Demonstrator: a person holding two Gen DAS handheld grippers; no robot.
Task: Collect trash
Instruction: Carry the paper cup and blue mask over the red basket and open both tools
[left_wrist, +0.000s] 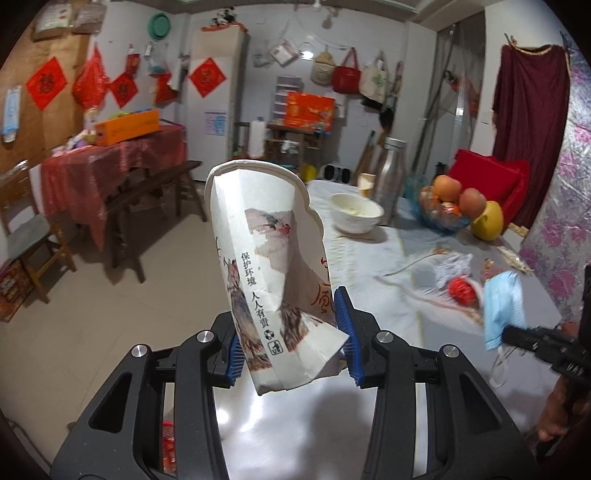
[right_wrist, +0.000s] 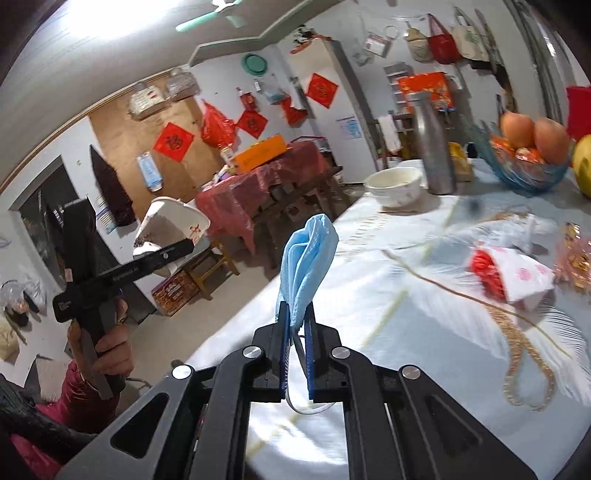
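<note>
A: Progress? Cup (left_wrist: 273, 273) crushed, clamped near its base by left gripper (left_wrist: 291, 347), jaws part open around it, up off the table (left_wrist: 369, 258). Mask (right_wrist: 306, 266) pinched in right gripper (right_wrist: 297, 332), jaws nearly together on the folded cloth, ear loop dangling below.

B: So two pieces collected, by the look of it. Left to do?

A: Probably dropping both somewhere; no bin seen in either view. More litter on the table: red-and-white wrapper (right_wrist: 509, 273), crumpled plastic (left_wrist: 454, 266), gold foil (right_wrist: 576, 258) at the edge.

B: Bowl (left_wrist: 356, 212), bottle (left_wrist: 391, 177), fruit bowl (left_wrist: 443, 218)?

A: Likely not trash; standing well back.

B: Differences between views?

A: Left view: printing on the cup, right gripper only as a black bar at the edge. Right view: hand (right_wrist: 107, 343) on the left gripper's handle, pink sleeve (right_wrist: 74, 398), cup's rim from the side, ceiling fan (right_wrist: 210, 18).
</note>
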